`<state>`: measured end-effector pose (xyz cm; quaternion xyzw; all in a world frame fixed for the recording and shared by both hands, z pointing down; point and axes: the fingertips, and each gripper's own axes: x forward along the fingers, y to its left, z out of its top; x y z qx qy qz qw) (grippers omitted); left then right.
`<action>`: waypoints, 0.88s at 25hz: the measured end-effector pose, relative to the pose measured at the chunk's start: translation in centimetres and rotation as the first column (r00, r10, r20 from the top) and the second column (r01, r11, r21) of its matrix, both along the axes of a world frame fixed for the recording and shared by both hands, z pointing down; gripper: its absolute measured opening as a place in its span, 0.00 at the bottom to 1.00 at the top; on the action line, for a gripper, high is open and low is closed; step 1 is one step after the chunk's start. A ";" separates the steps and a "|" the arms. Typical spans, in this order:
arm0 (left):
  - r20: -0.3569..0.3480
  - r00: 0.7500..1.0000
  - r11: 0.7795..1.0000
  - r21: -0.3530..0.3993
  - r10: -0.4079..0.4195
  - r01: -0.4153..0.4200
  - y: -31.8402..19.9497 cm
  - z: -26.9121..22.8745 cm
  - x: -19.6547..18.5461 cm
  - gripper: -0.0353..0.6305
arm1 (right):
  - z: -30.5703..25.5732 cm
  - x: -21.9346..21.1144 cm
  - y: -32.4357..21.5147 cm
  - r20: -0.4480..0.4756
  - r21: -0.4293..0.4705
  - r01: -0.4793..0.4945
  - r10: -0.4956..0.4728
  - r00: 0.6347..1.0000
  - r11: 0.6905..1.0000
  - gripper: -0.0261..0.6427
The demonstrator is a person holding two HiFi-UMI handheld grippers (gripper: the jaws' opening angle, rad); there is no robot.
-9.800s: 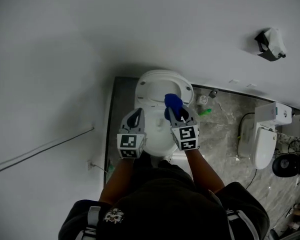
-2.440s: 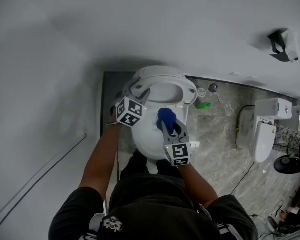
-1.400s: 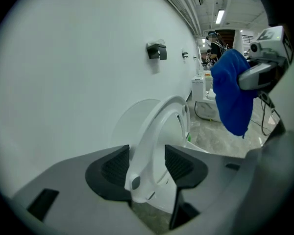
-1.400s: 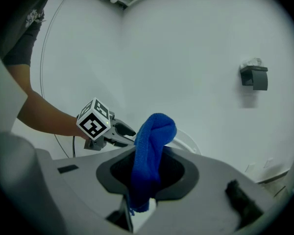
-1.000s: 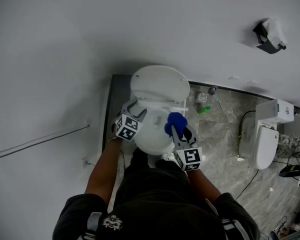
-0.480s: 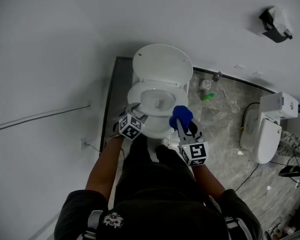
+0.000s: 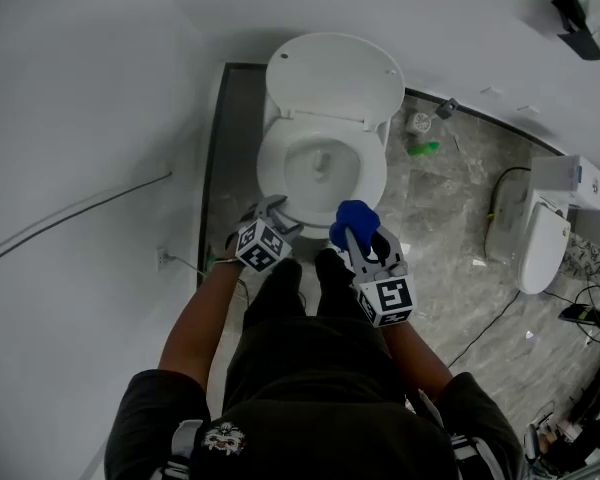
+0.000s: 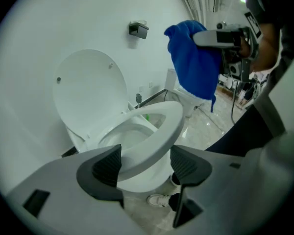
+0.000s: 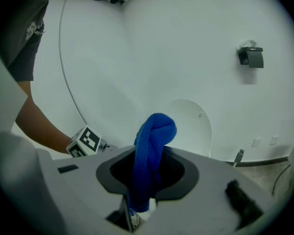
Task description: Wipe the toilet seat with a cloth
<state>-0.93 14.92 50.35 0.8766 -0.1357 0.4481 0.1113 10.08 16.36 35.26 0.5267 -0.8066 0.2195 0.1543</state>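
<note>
seat [image 7: 268, 168] lowered | left gripper [image 8: 146, 154] opening round it | cloth [image 9: 154, 141] in right gripper [image 9: 148, 168]

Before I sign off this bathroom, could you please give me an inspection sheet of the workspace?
Surface: seat down, lid up.
Job's things: blue cloth bunched, clear of the seat.
Clutter: green item and round item on the floor.
Grippers: left gripper open, jaws just been opening, seat's front edge between them, ungripped; right gripper shut on the cloth.
Cables: wall cable at left; black floor cable at right.
Surroundings: white walls, second toilet, wall holder.
</note>
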 end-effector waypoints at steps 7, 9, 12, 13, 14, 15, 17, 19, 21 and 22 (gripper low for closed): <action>-0.256 0.967 0.960 -0.274 -0.014 -0.058 2.8 2.8 -1.5 0.52 | 4.6 -4.1 2.4 0.038 -0.089 -0.044 0.048 0.998 0.995 0.18; -0.257 0.966 0.959 -0.276 -0.008 -0.065 3.2 4.1 -1.4 0.52 | 6.3 -4.4 2.5 0.038 -0.112 -0.068 0.072 0.997 0.991 0.18; -0.239 0.971 0.965 -0.260 -0.024 -0.041 3.9 6.3 -1.2 0.52 | 8.9 -5.1 2.3 0.034 -0.133 -0.093 0.099 0.995 0.987 0.18; -0.237 0.971 0.968 -0.251 -0.033 -0.028 4.3 7.0 -1.3 0.52 | 9.8 -5.4 2.3 0.030 -0.137 -0.097 0.102 0.994 0.986 0.18; -0.233 0.972 0.971 -0.239 -0.041 -0.016 4.7 7.8 -1.4 0.52 | 10.7 -5.5 2.3 0.023 -0.139 -0.102 0.106 0.994 0.985 0.18; -0.228 0.972 0.974 -0.226 -0.049 -0.004 5.0 8.5 -1.5 0.52 | 11.6 -5.5 2.4 0.016 -0.142 -0.108 0.112 0.994 0.984 0.18; -0.214 0.974 0.978 -0.208 -0.072 0.027 5.5 10.0 -1.5 0.52 | 13.5 -5.2 2.6 0.002 -0.157 -0.129 0.131 0.991 0.979 0.18; -0.197 0.974 0.979 -0.190 -0.114 0.077 5.6 11.2 -1.5 0.48 | 15.4 -4.9 3.1 -0.010 -0.178 -0.154 0.155 0.988 0.972 0.18; -0.171 0.974 0.979 -0.159 -0.151 0.124 5.7 12.6 -1.8 0.45 | 17.0 -4.8 3.4 -0.019 -0.192 -0.173 0.172 0.985 0.966 0.18; -0.156 0.974 0.979 -0.140 -0.167 0.145 5.7 13.5 -1.9 0.44 | 17.8 -4.7 3.6 -0.023 -0.196 -0.179 0.178 0.984 0.964 0.18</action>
